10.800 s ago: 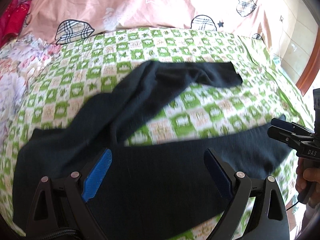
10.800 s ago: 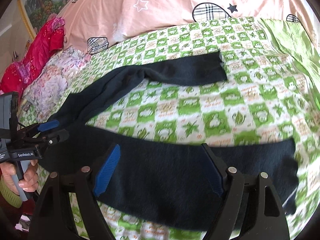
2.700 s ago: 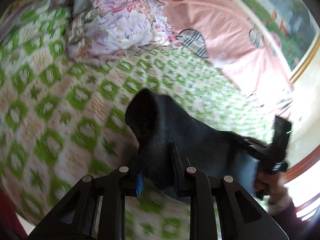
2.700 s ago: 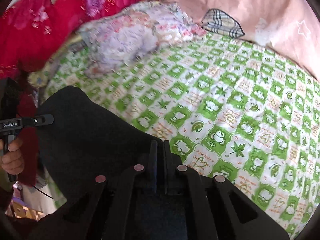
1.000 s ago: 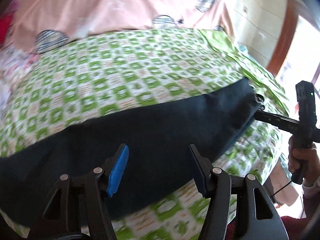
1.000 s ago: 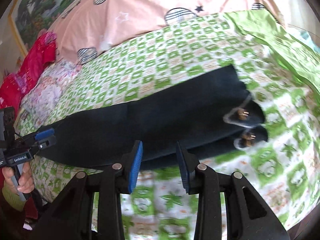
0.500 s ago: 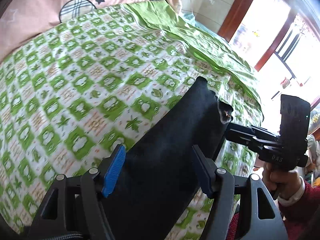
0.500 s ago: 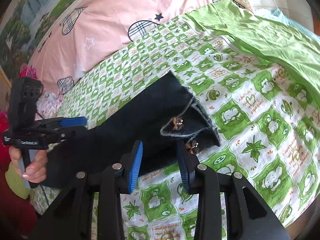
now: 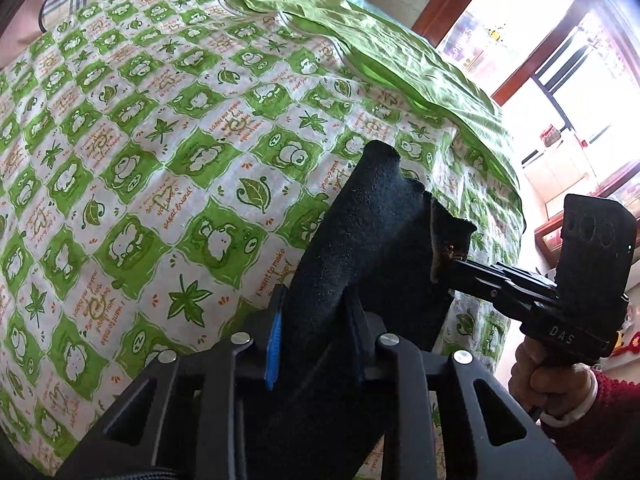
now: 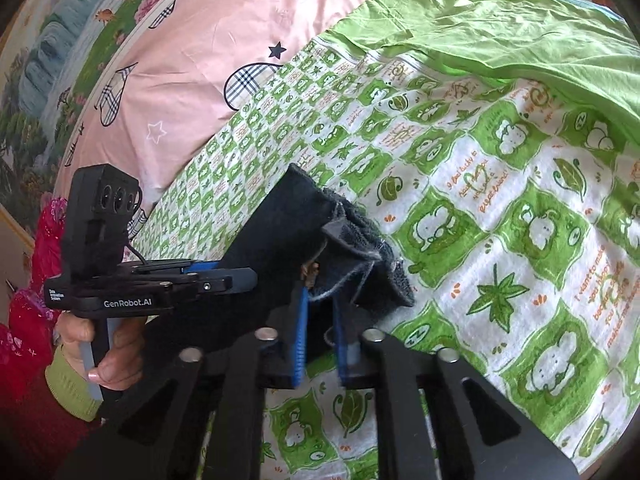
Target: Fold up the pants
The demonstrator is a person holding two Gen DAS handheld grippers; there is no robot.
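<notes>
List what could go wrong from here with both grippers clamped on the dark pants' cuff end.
1. The right gripper pinches only the frayed edge of the dark fleecy pants, near the small metal cuff ornaments; a layer could slip out when lifted.
2. The left gripper, whose jaws have just been closing, bunches thick fabric; the fold may land creased.
3. The green-checked bedsheet lies directly underneath and might snag.
</notes>
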